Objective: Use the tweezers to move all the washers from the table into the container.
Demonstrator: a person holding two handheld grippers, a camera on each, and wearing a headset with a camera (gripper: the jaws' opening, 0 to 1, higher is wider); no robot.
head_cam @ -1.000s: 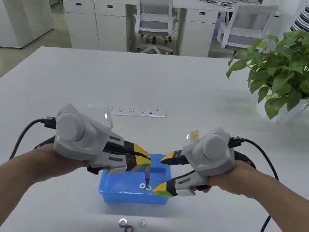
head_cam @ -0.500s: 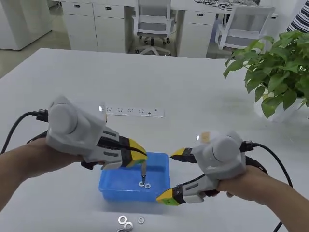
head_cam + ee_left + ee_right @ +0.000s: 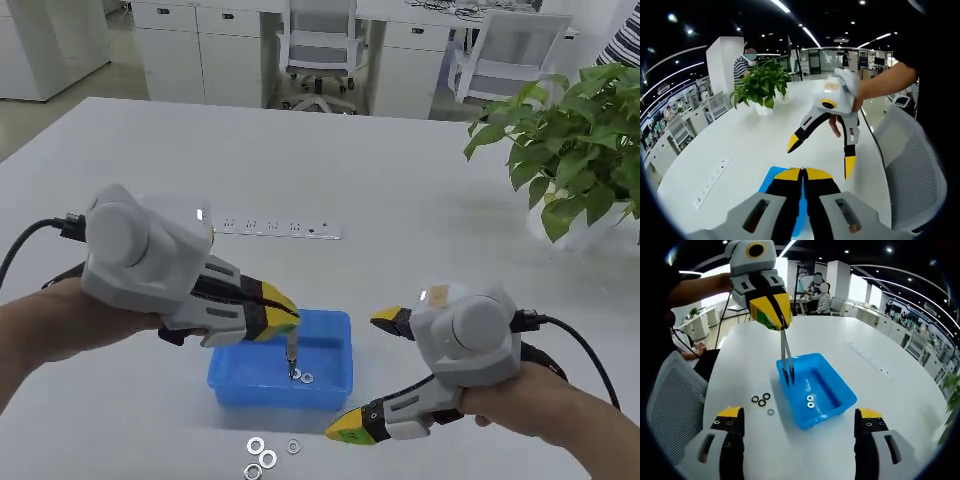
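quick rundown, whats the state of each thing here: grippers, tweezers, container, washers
left gripper: shut on the tweezers
right gripper: open, holding nothing
tweezers: pointing down into the container, tips slightly apart, no washer seen in them
container: upright, open top
washers in container: two, flat on its floor
loose washers: four, lying outside beside the container

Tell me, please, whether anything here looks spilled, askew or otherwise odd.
Nothing stands out. The blue container sits upright on the table with two washers inside; four washers lie loose beside it, not yet moved. The left gripper holds the tweezers over the container.
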